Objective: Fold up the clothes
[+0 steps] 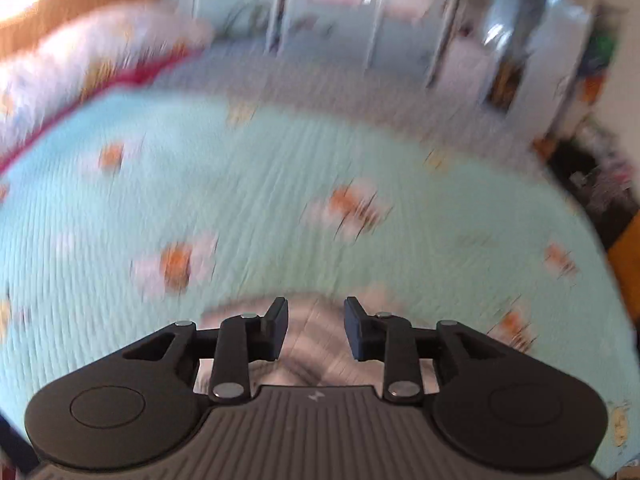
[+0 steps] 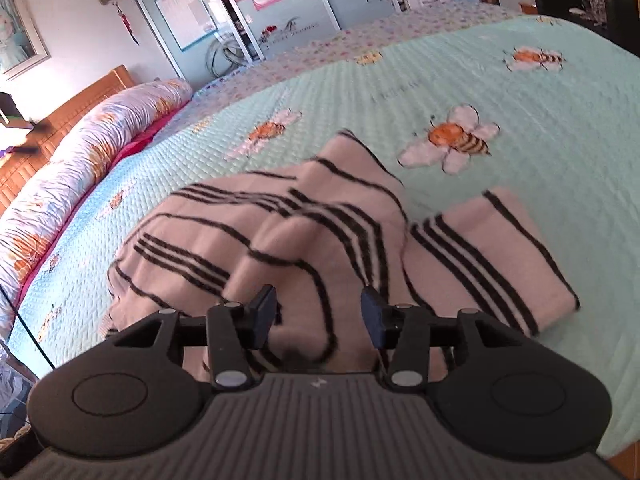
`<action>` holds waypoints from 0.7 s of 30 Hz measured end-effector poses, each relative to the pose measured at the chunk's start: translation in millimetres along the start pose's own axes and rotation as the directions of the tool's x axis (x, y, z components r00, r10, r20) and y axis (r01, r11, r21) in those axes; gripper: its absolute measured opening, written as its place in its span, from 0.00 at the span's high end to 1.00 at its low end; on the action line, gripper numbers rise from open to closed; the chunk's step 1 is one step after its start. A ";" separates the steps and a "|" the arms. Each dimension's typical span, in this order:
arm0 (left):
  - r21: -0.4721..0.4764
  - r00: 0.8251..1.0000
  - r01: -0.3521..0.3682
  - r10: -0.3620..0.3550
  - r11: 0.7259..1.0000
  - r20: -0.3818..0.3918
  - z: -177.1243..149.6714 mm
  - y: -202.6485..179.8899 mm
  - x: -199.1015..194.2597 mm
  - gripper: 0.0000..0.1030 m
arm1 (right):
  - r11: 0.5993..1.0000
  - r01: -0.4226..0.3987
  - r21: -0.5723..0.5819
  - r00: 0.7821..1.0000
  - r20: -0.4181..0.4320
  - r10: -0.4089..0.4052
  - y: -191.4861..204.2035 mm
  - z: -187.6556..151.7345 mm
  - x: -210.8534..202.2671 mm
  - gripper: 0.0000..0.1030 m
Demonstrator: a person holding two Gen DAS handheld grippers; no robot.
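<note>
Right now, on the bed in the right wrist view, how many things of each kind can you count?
Striped garment, crumpled: 1
Folded striped piece beside it, same pattern: 1
Bee-print bedspread: 1
Floral bolster along the headboard side: 1
Grippers: 2, right gripper and left gripper, both with jaws open
Total: 6

Black tool point(image 2: 318, 312), ribbed grey base, silver rivets

The black two-finger left hand-held gripper point(image 1: 316, 328) hangs with its jaws apart over a blurred pink, dark-striped knitted garment point(image 1: 308, 344), which lies on the pale mint quilted bedspread with orange bee prints point(image 1: 280, 184). Mirrored wardrobe doors point(image 1: 400, 20) stand beyond.
</note>
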State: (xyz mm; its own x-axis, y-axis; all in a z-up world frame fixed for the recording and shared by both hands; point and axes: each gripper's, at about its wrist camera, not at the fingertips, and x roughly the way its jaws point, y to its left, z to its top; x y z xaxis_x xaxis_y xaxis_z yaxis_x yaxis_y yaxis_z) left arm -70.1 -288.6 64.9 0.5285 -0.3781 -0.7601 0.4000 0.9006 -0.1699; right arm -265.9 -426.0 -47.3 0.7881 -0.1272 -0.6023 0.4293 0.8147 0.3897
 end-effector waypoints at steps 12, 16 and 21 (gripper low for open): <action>-0.160 0.994 -0.089 0.078 0.983 -0.073 -21.3 62.3 56.0 0.49 | 1.000 0.011 0.020 0.999 -0.032 -0.010 -11.8 -7.9 0.0 0.53; -0.184 0.988 -0.133 0.114 0.974 -0.108 -27.4 75.7 74.5 0.43 | 1.000 0.013 0.019 0.999 -0.039 -0.012 -9.0 -8.2 1.6 0.53; -0.264 0.983 -0.088 0.042 0.961 -0.178 -38.7 95.2 106.4 0.43 | 1.000 0.023 -0.002 0.999 -0.038 -0.023 -2.3 -7.9 -2.3 0.52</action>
State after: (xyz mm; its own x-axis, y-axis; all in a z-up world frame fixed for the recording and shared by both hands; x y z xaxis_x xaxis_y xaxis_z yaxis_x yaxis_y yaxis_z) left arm -4.8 -234.8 -56.5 0.4033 -0.2962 -0.8658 0.1401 0.9550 -0.2615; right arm -272.2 -423.1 -52.3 0.7609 -0.1245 -0.6368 0.4462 0.8130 0.3741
